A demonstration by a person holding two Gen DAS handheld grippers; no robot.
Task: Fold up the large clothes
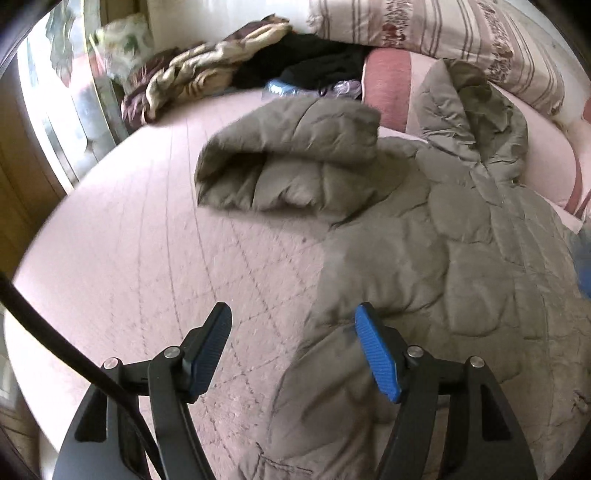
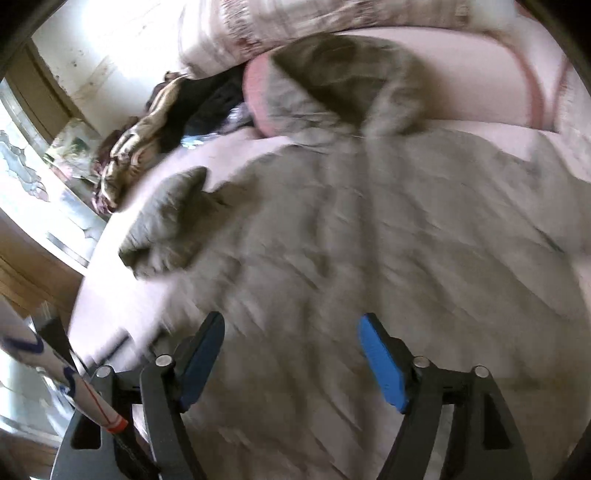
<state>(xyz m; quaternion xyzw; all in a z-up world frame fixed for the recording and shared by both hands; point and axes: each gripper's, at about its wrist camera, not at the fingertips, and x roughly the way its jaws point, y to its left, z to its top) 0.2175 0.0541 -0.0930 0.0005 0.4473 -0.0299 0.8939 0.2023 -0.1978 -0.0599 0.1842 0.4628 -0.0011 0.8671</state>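
Note:
A grey-olive quilted puffer jacket (image 1: 443,258) lies spread on a pink quilted bed (image 1: 147,258). Its hood (image 1: 476,110) rests against the pillows and one sleeve (image 1: 288,158) is folded across to the left. My left gripper (image 1: 293,321) is open and empty, just above the jacket's lower left edge. In the right wrist view the same jacket (image 2: 369,240) fills the middle, blurred by motion, with its sleeve (image 2: 162,229) pointing left. My right gripper (image 2: 291,328) is open and empty above the jacket's body.
Striped pillows (image 1: 424,26) and a pink cushion (image 1: 388,85) lie at the bed's head. A brown-and-cream blanket (image 1: 192,77) and dark clothes (image 1: 314,55) are piled at the far left. The bed's left edge meets a window (image 1: 55,92) and wooden furniture (image 2: 33,266).

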